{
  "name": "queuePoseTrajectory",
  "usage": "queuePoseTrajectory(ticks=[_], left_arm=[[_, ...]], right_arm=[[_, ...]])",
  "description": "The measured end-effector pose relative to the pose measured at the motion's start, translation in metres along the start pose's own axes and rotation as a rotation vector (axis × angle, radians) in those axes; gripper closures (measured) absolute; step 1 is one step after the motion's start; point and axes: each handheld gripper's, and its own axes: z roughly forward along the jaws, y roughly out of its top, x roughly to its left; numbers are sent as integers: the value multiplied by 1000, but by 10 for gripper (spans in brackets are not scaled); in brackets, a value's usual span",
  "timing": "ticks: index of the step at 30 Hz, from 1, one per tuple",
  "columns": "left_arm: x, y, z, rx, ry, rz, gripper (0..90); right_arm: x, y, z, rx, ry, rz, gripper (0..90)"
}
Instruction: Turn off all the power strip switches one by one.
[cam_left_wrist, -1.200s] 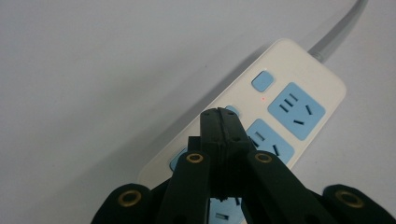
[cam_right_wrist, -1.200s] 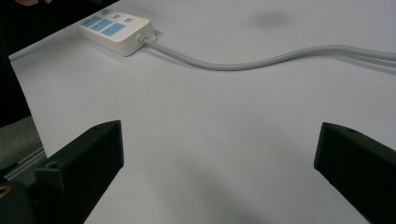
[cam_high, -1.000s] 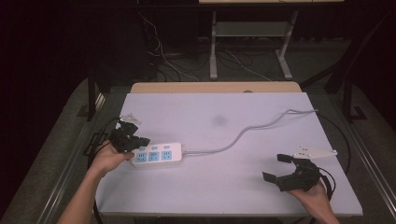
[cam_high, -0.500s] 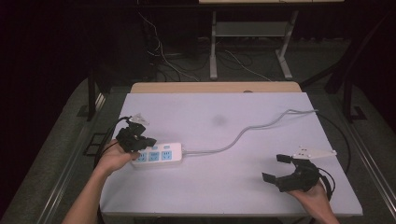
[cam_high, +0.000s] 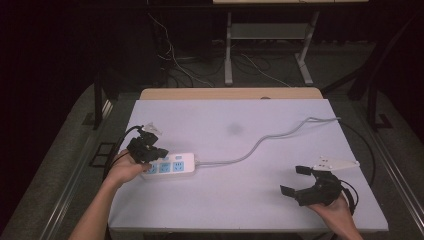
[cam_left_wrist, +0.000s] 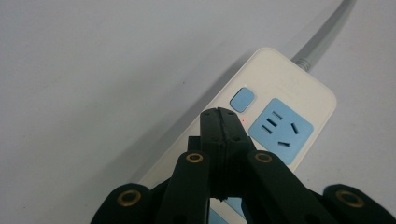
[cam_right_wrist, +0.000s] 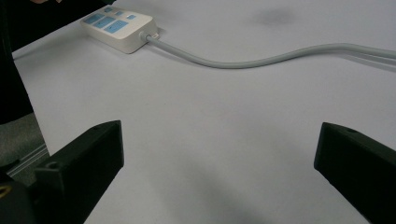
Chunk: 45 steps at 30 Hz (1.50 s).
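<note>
Left tongs (cam_left_wrist: 219, 122) closed on nothing, tips over the strip (cam_high: 168, 166) just short of its blue switch (cam_left_wrist: 243, 100); right tongs (cam_high: 299, 181) wide open, idle, well apart at the bench's (cam_high: 240, 200) near right. Strip lies at the bench's left, cord (cam_high: 260, 142) trailing right. Looks like the switch-press step: next move needs the closed tips eased forward and down onto the button.

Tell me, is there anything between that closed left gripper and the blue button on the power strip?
Nothing visible. In the left gripper view the left gripper has its fingers shut together, and their tips sit just short of the blue button on the power strip, with bare white casing between them.
</note>
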Motion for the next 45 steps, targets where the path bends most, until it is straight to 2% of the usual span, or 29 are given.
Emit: queuePoseTrajectory(ticks=[9,28,33,39,45], left_arm=[[4,-4,6,0,-6,-16,894],[6,-4,15,23,-11,-12,893],[6,-6,16,7,-29,-35,893],[8,-6,16,7,-34,-44,892],[10,-6,16,9,-51,-71,893]], right_arm=[[0,0,0,4,1,0,13],[0,-1,0,5,0,0,13],[0,-1,0,6,0,-1,13],[0,-1,0,4,0,0,13],[0,-1,0,6,3,-2,13]])
